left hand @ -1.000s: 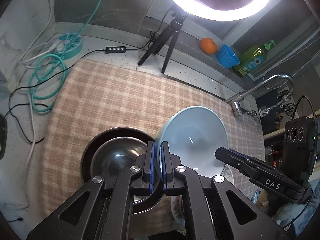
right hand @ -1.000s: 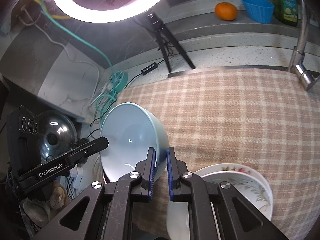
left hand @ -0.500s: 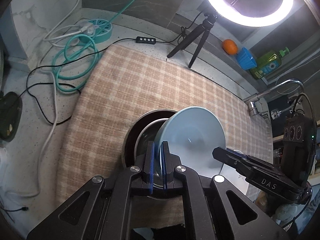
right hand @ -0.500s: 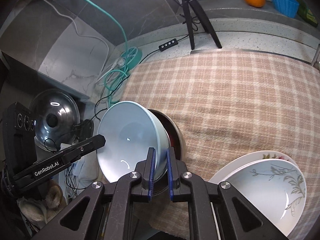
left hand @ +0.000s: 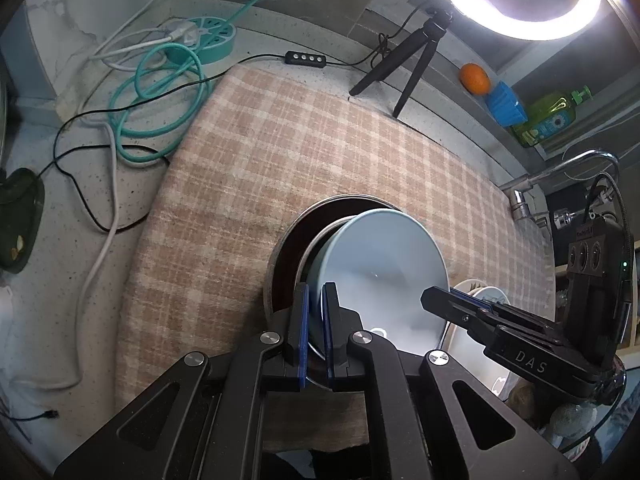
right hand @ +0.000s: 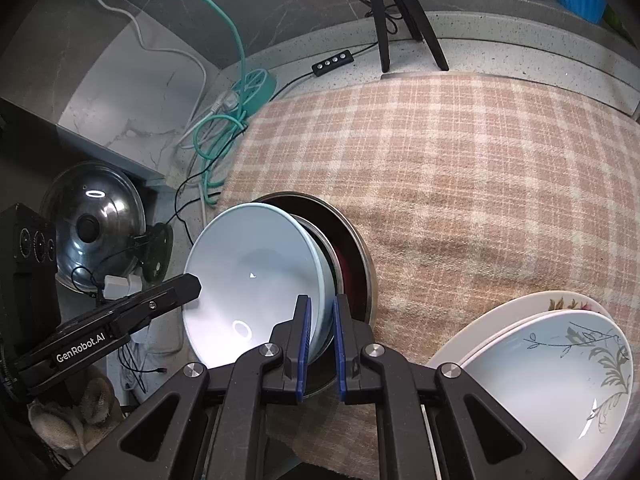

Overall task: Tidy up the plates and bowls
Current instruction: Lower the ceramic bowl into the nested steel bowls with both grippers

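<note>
I have both grippers, left [left hand: 315, 322] and right [right hand: 321, 334], clenched on opposite rim edges of the blue bowl [left hand: 380, 276], which sits tilted inside the steel bowl [right hand: 354, 256] on the plaid cloth [left hand: 320, 152]. Nesting step; next I judge: level it, then release both.

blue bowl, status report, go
Left gripper and right gripper both shut on blue bowl. Bowl tilted over steel bowl. Nothing in the way.
</note>
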A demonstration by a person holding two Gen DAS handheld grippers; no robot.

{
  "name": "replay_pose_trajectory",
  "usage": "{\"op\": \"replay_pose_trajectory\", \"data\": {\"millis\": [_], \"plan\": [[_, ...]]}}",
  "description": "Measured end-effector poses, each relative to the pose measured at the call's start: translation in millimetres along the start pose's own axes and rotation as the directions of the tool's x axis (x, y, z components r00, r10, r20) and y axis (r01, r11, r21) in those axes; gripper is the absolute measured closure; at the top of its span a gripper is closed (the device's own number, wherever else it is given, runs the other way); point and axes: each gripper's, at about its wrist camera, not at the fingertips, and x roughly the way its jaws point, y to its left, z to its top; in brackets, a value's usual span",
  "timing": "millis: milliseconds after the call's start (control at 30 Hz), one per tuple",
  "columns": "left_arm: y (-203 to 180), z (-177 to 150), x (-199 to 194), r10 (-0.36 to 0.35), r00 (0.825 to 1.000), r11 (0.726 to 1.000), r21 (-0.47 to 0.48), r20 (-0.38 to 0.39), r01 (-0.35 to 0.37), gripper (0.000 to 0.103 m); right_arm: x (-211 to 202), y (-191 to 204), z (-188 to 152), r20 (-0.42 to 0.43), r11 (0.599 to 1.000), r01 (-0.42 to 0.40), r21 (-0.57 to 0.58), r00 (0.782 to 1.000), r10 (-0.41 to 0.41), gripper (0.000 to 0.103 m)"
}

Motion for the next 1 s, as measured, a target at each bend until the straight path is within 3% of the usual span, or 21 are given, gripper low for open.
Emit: {"op": "replay_pose_trajectory", "data": {"millis": [500,700,900,1000], "plan": [[1.4,-2.5,-1.9,0.007,1.000,1.000,0.007,0.011,-0.007,0.096,1.1,6.6,2.9,0.008,0.999,0.002,-0.050,1.000,-0.002,0.089],[6.0,-4.7,-18.7,-0.002,0.998,1.000,0.011,0.070,0.001,0.096,-16.5,3.6,-1.1,0.055,0.998,-0.014,-0.060,0.998,0.018,0.088],[15.9,-12.1,-33.1,0.025,0.986,0.999,0.018,0.166,-0.028,0.092,-35.3,-2.1,-8.5,0.134,0.997,0.040,-0.072,0.991,-0.030,0.087],[23.6,-17.0,-31.1,0.014,0.984,1.000,0.000,0.178,-0.014,0.092,-42.1,-10.0,-13.1,0.170,0.998,0.048,-0.042,0.985,-0.040,0.087]]}}
